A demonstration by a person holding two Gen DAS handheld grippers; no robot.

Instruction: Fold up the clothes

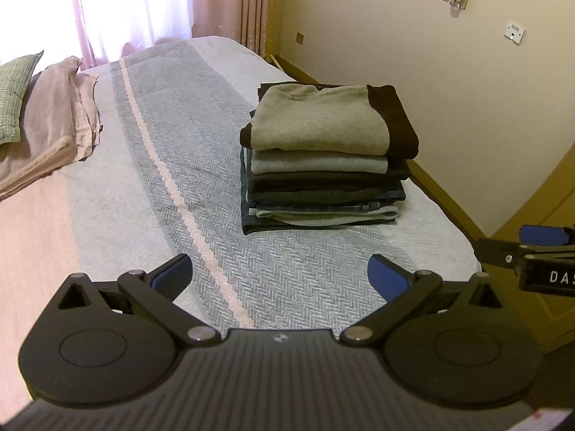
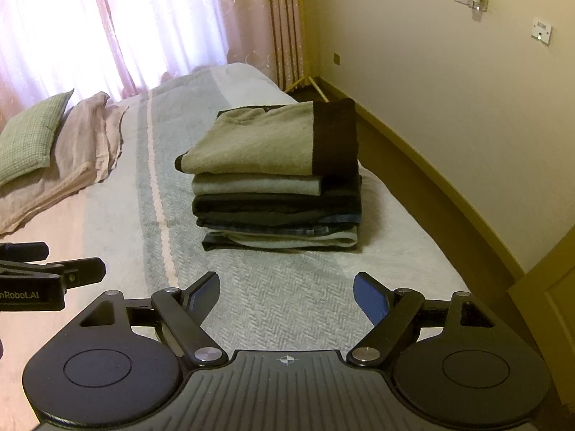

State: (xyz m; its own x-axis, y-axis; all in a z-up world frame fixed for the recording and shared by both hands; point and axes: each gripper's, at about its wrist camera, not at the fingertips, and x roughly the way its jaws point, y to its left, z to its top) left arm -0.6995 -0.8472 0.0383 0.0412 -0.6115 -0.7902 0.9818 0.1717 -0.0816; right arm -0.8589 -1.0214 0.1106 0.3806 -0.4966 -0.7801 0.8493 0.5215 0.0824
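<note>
Two black hand-held grippers with blue finger pads hover over the near end of the bed as I watch through their wrist cameras: my left gripper (image 1: 279,273) has its jaws spread wide and grips nothing, and my right gripper (image 2: 286,292) is likewise spread and empty. Each tool shows at the edge of the other's view, the pair side by side and apart. Beneath them lies the grey-and-white herringbone bedspread (image 1: 230,186), crossed lengthwise by a pale pink stripe. Ahead of both grippers, well clear of the fingers, a neat stack of folded clothes (image 2: 276,194) sits on the spread toward the bed's right edge; a tan knitted sweater with dark brown trim (image 1: 323,118) tops it, above a pale grey layer, dark garments and blue denim. Farther left, a rumpled pink blanket (image 2: 82,147) lies beside a green checked pillow (image 2: 28,136). Sheer pink curtains (image 2: 118,25) hang behind the bed, and a cream wall (image 1: 431,82) carrying white switch plates runs along the right.
</note>
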